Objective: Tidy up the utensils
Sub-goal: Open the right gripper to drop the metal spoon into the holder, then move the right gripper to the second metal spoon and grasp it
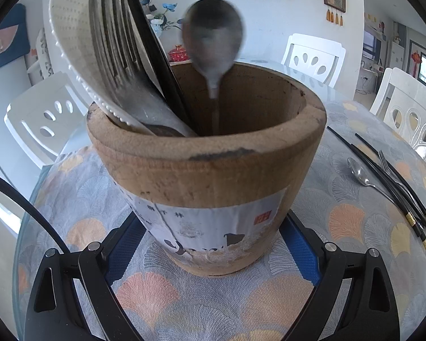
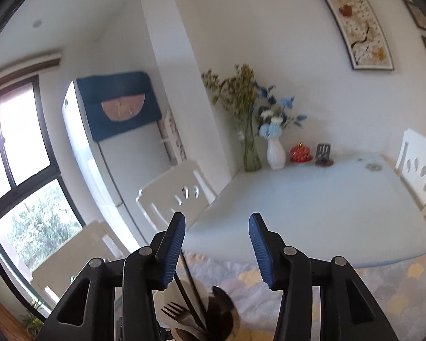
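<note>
A round wooden utensil holder (image 1: 213, 164) stands on the patterned cloth, with my left gripper (image 1: 213, 218) shut on its lower sides, the blue pads (image 1: 301, 244) pressed against it. Inside lean a white rice paddle (image 1: 71, 28), a fork (image 1: 113, 42) and black chopsticks (image 1: 153, 56). A metal spoon (image 1: 213, 34) stands in it bowl up, blurred. My right gripper (image 2: 217, 218) hovers open and empty above the holder (image 2: 235, 326), with the spoon (image 2: 221, 298) just below it. A second spoon (image 1: 360, 174), a fork (image 1: 386, 164) and several black chopsticks (image 1: 383, 182) lie on the cloth at right.
White chairs (image 1: 315, 56) stand around the glass-topped table (image 2: 312, 204). At its far end are a white vase (image 2: 275, 153) with flowers, a green glass vase (image 2: 251, 153) and a red pot (image 2: 299, 153). A fridge (image 2: 105, 153) stands by the window at left.
</note>
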Motion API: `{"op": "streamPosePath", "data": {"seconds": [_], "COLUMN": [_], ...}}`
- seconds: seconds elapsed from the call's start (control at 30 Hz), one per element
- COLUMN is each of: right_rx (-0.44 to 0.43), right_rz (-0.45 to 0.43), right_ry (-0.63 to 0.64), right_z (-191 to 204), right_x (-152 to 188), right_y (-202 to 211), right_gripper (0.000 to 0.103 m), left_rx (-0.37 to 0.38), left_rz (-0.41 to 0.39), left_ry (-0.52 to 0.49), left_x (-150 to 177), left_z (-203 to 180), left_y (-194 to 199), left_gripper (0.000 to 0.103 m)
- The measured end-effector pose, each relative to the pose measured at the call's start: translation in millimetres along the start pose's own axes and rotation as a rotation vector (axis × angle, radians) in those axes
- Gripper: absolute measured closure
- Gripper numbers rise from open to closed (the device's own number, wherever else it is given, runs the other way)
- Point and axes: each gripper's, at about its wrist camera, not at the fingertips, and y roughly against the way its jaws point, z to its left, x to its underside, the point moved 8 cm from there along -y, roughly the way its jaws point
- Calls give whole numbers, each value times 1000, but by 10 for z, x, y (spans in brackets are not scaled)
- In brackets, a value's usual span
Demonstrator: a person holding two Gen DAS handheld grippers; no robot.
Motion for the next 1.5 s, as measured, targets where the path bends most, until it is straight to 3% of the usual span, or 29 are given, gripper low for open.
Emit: {"op": "streamPosePath", "data": {"seconds": [0.4,0.53,0.67,0.87,1.07,1.3,1.5], "right_rx": [91,135,166,238,226,157,122], "right_rz": [-236,-278,-257,-74,251,560,703], "right_ry": [59,83,54,-34,-159,-103,-76], "right_z": [-136,-223,-413,-929,-1410,-1504,-1547], "right_x": [-785,-916,-889,-410,506,1410,1862], "right_y": [1169,1502,1695,1581,1095,479,252], "right_gripper": [46,45,44,44,48,57,59], "left_rx": [0,-6,-12,-16,-16,-16,-15], "left_rz": [0,2,5,6,6,6,6], "left_ry": [0,-2,-6,-9,-9,-9,-9], "left_x": [-2,4,1,-3,-5,-5,-6], "left_z": [-2,-3,-11,-21,-26,-26,-27], "left_y": [1,-9,-27,-33,-34,-34,-35], "left_gripper": [9,9,9,8,8,8,8]}}
